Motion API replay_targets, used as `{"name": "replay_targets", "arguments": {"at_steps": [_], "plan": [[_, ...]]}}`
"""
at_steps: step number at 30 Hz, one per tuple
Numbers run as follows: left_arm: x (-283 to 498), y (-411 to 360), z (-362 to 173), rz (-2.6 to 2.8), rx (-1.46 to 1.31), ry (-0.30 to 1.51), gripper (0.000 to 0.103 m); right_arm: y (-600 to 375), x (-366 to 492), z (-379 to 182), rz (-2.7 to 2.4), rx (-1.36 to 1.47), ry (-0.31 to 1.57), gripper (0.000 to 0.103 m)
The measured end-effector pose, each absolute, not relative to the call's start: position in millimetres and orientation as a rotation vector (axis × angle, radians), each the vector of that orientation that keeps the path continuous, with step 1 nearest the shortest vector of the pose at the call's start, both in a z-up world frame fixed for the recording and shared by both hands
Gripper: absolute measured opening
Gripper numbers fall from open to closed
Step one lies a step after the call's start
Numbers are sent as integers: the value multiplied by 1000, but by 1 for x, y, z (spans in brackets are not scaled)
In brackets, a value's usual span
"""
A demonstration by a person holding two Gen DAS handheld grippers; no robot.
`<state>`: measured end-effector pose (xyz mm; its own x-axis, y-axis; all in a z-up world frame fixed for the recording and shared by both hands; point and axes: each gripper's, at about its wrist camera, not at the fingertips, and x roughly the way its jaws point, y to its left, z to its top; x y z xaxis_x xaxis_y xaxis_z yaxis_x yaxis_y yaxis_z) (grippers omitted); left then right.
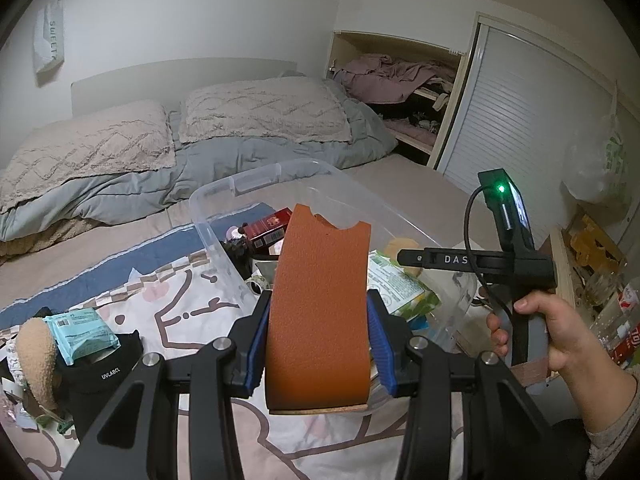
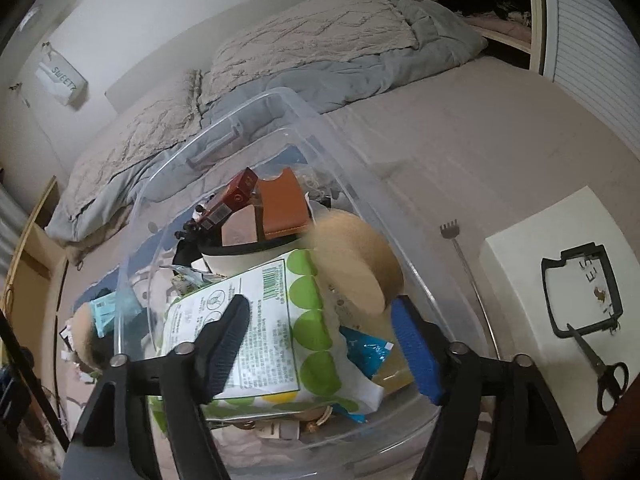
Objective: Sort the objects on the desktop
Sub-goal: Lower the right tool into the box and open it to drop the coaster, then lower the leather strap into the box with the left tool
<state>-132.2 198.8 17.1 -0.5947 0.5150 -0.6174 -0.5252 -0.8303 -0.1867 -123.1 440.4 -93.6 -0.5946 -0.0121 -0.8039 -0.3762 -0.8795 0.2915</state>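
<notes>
My left gripper (image 1: 318,320) is shut on an orange-brown leather piece (image 1: 320,280), held upright between the blue pads at the near edge of a clear plastic bin (image 1: 256,178). The same leather piece (image 2: 284,204) shows at the bin's far side in the right wrist view. A hand holds my right gripper (image 1: 412,258) over the bin. That gripper (image 2: 320,302) is open above a green-dotted packet (image 2: 280,320). A blurred tan fluffy item (image 2: 360,260) lies just beyond its fingers, untouched. A red box (image 2: 236,196) also sits in the bin.
On the patterned bed cover left of the bin lie a teal packet (image 1: 80,332), a black cap (image 1: 108,372) and another tan fluffy item (image 1: 38,356). Scissors (image 2: 600,368), a black frame (image 2: 580,292) and a metal back scratcher (image 2: 464,268) lie to the right. Pillows and a duvet lie behind.
</notes>
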Motion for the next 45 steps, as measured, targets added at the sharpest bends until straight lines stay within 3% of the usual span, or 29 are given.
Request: {"name": "replay_targets", "arguments": {"at_steps": [11, 17, 18, 19, 21, 25, 45], "plan": [[-133, 199, 16, 2384, -922, 21, 44, 437, -120, -83, 2579, -1276, 642, 80], [-134, 199, 15, 2382, -928, 18, 44, 435, -113, -56, 2701, -1127, 604, 79], [-135, 200, 14, 2380, -930, 19, 44, 434, -113, -53, 2723, -1109, 596, 74], [-135, 201, 14, 2379, -933, 19, 44, 434, -114, -52, 2740, -1103, 584, 61], [-136, 202, 13, 2378, -936, 18, 44, 432, -117, -52, 2758, -1101, 553, 46], [-138, 203, 12, 2378, -938, 15, 44, 429, -132, -59, 2755, -1124, 446, 36], [-159, 193, 1, 2379, -991, -23, 44, 440, -173, -101, 2523, -1389, 396, 35]]}}
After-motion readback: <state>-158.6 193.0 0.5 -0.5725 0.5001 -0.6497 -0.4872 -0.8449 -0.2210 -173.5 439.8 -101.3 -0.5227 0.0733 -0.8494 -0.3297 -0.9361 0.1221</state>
